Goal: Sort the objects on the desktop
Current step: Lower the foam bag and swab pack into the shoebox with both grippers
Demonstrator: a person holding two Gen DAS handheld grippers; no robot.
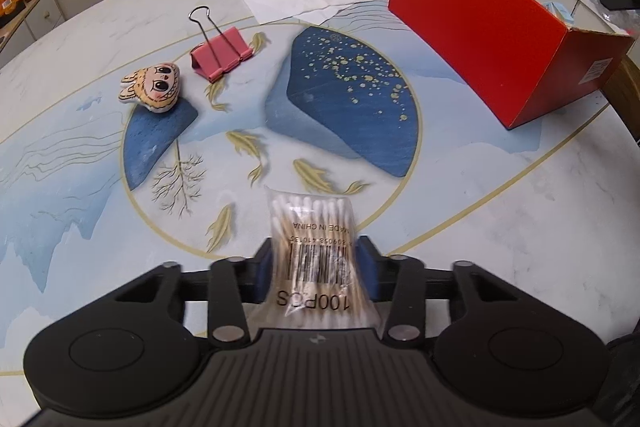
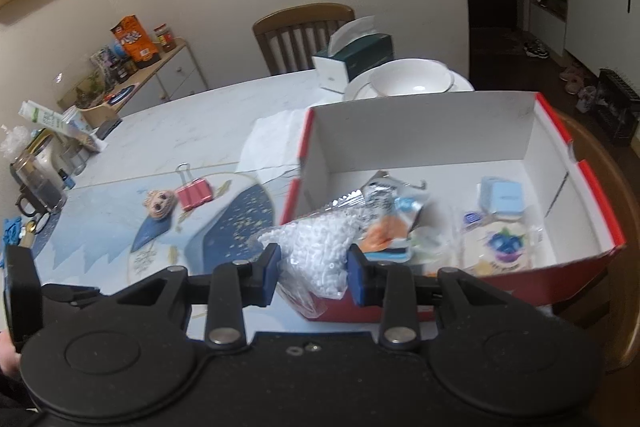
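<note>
in box: red cardboard box with white inside [image 2: 536, 147] holds several small packets, a pale blue case among them
right gripper [image 2: 313, 269]: clamped on clear bag of white beads [image 2: 320, 247], at the box's near wall
left gripper [image 1: 316, 269]: pinching clear pack of cotton swabs [image 1: 310, 239] above the table
left: pink binder clip [image 1: 222, 55], cartoon-face plush charm [image 1: 154, 89] on the table, well apart from box
progress: my read, past halfway

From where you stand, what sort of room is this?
Most likely a home dining area. A round dining table with a wooden chair pulled up carries stacked white bowls and a tissue box, and a sideboard along the wall holds snack packets and jars.
</note>
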